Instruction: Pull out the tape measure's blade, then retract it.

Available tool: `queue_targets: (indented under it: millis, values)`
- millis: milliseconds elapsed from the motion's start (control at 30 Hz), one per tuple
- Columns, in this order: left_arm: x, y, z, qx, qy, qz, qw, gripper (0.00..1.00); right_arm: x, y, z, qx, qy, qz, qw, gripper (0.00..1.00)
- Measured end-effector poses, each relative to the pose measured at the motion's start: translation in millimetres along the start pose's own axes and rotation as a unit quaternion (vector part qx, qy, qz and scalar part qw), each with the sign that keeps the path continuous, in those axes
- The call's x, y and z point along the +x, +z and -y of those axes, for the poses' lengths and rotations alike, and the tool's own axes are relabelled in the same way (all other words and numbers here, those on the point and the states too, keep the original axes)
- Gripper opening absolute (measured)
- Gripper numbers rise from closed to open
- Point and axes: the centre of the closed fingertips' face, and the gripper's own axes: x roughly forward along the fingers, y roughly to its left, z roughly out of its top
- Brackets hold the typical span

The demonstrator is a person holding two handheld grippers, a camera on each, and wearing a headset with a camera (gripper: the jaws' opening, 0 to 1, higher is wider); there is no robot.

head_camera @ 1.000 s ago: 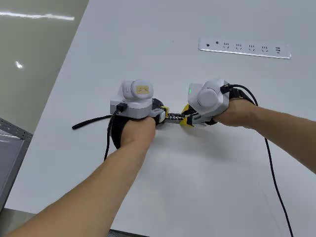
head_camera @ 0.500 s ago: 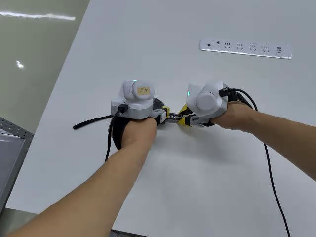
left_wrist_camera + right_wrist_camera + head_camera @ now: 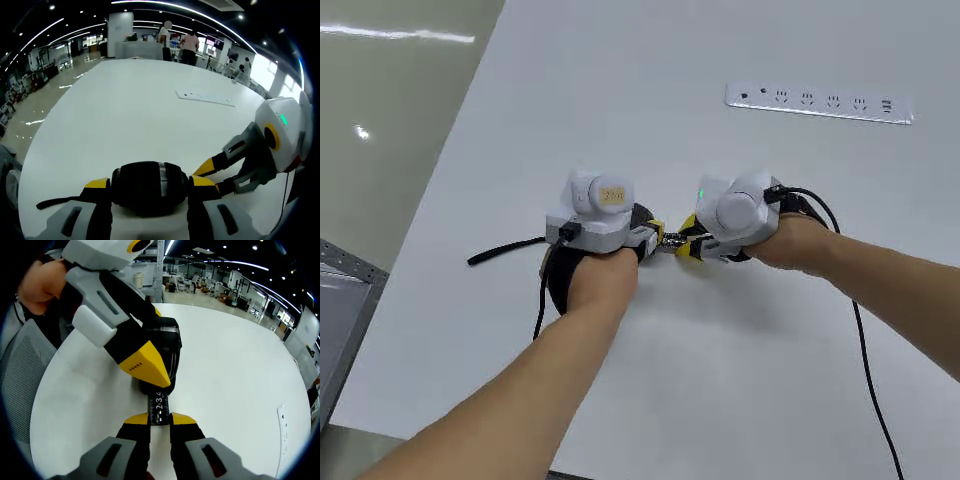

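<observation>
Both grippers meet low over the white table [image 3: 720, 380], near the middle of it, with the tape measure [image 3: 146, 194] held between them just above the surface. The left gripper [image 3: 150, 183] has its yellow-tipped jaws clamped on either side of the black case, which sits squarely between them in the left gripper view. The right gripper [image 3: 159, 419] faces it nose to nose, jaws pressed together on the end of the blade [image 3: 158, 406], and I can read a few printed numerals on the bit that shows between jaw tips and case mouth. Only a short stub of blade is out; the two grippers are nearly touching. So by my reckoning the task sits at one of its ends: either the pull has barely begun, or the blade is nearly back in the case. From this moment alone I cannot say which. Either way the blade is not fully home, and the right gripper has not let go of it. A power strip [image 3: 818, 102] lies well apart at the far side of the table.
</observation>
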Motion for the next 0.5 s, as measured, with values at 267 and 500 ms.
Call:
queue_targets:
  millis: [267, 500]
  values:
    - [0.8, 0.5, -0.2, -0.001, -0.001, 0.0, 1.0, 0.57, 2.2, 3.4, 0.0, 0.004, 0.0, 0.006, 1.0, 0.14]
    - [3.0, -0.3, -1.5, -0.004, 0.0, 0.0, 1.0, 0.57, 5.3, 7.0, -0.6, 0.009, 0.0, 0.009, 0.9999, 0.14]
